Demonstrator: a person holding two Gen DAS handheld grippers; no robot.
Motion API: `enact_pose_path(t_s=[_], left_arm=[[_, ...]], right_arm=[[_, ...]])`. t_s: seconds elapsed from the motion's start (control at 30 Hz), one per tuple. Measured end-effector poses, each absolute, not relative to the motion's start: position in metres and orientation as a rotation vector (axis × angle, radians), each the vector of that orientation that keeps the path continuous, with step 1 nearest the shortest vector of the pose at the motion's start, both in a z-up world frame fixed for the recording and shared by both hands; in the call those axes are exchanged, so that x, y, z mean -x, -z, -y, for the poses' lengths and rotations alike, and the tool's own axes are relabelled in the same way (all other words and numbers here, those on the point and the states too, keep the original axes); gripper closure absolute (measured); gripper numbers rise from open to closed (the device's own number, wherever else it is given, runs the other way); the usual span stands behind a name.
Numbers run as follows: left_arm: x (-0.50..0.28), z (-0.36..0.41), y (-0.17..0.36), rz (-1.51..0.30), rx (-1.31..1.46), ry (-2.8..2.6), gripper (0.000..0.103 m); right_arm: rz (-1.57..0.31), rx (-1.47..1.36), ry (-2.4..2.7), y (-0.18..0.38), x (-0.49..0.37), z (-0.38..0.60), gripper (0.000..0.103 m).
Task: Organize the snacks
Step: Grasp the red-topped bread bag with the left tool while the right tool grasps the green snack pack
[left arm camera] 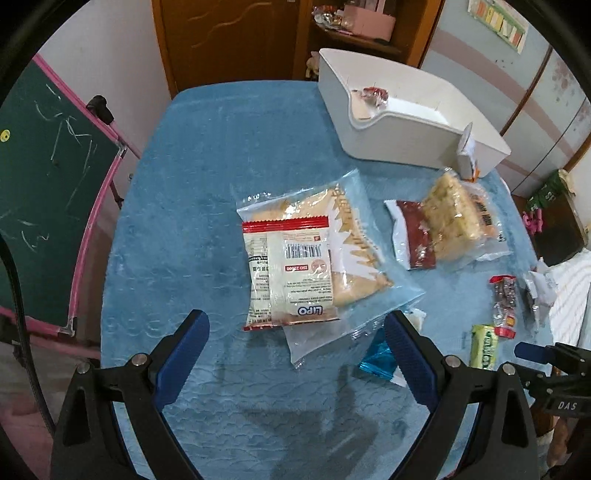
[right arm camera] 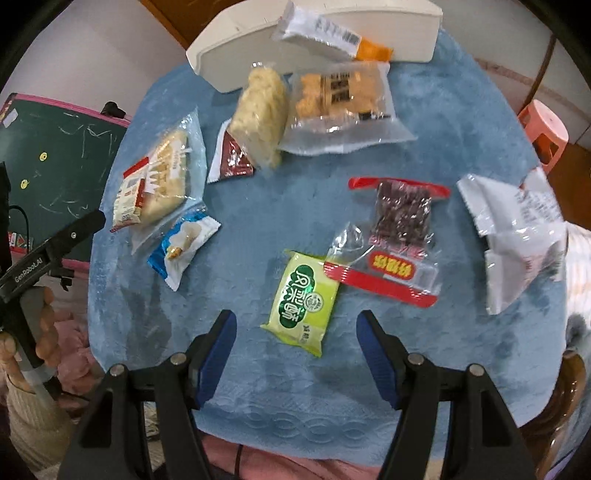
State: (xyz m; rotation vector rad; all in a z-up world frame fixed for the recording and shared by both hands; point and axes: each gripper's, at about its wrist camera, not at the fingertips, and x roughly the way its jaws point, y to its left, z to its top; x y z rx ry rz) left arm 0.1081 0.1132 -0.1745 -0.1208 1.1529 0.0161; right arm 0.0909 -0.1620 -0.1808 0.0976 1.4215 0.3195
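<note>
Several snack packets lie on the blue cloth [left arm camera: 207, 166]. My left gripper [left arm camera: 297, 343] is open just short of a white Lipo packet [left arm camera: 290, 269] lying on a clear pastry bag [left arm camera: 351, 236]. A white bin [left arm camera: 406, 122] stands at the back right with one small item inside. My right gripper [right arm camera: 297, 334] is open around the near end of a green packet [right arm camera: 301, 299]. Beyond lie a red-trimmed bag of dark sweets [right arm camera: 400, 229], a blue-white packet [right arm camera: 183, 243], a crumbly cake bag [right arm camera: 262, 114], a biscuit bag [right arm camera: 343, 107] and a white crumpled wrapper [right arm camera: 517, 229].
A green chalkboard with a pink frame [left arm camera: 48, 177] stands left of the table. A wooden door [left arm camera: 229, 37] and shelf are behind. An orange stool [right arm camera: 543, 129] stands at the right. An orange-white packet [right arm camera: 332, 33] leans on the bin [right arm camera: 229, 51].
</note>
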Motion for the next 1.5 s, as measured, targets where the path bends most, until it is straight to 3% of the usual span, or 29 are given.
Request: enact_pose_path(t_s=[0.23, 0.33, 0.6, 0.83, 0.9, 0.97, 1.23, 1.5], left_arm=[[-0.125, -0.115, 0.188, -1.158, 0.112, -0.048, 0.008], [-0.134, -0.122, 0.195, -1.168, 0.145, -0.060, 0.008], [-0.152, -0.129, 0.214, -1.201, 0.196, -0.074, 0.010], [-0.158, -0.134, 0.229, -1.233, 0.236, -0.061, 0.023], [-0.159, -0.138, 0.230, -1.235, 0.274, -0.043, 0.031], [-0.160, -0.141, 0.230, -1.237, 0.322, -0.013, 0.047], [-0.156, -0.142, 0.227, -1.228, 0.332, -0.008, 0.058], [-0.131, -0.131, 0.214, -1.208, 0.314, 0.001, 0.059]], right_arm=[[-1.448, -0.028, -0.292, 0.205, -0.091, 0.147, 0.035], [-1.460, 0.005, -0.287, 0.214, -0.091, 0.140, 0.042], [-1.430, 0.080, -0.270, 0.221, -0.088, 0.124, 0.044], [-1.418, 0.093, -0.270, 0.221, -0.089, 0.122, 0.044], [-1.414, 0.093, -0.269, 0.222, -0.089, 0.121, 0.045], [-1.409, 0.100, -0.261, 0.221, -0.090, 0.125, 0.052], [-1.396, 0.080, -0.261, 0.217, -0.091, 0.138, 0.058], [-1.391, 0.057, -0.264, 0.216, -0.090, 0.137, 0.059]])
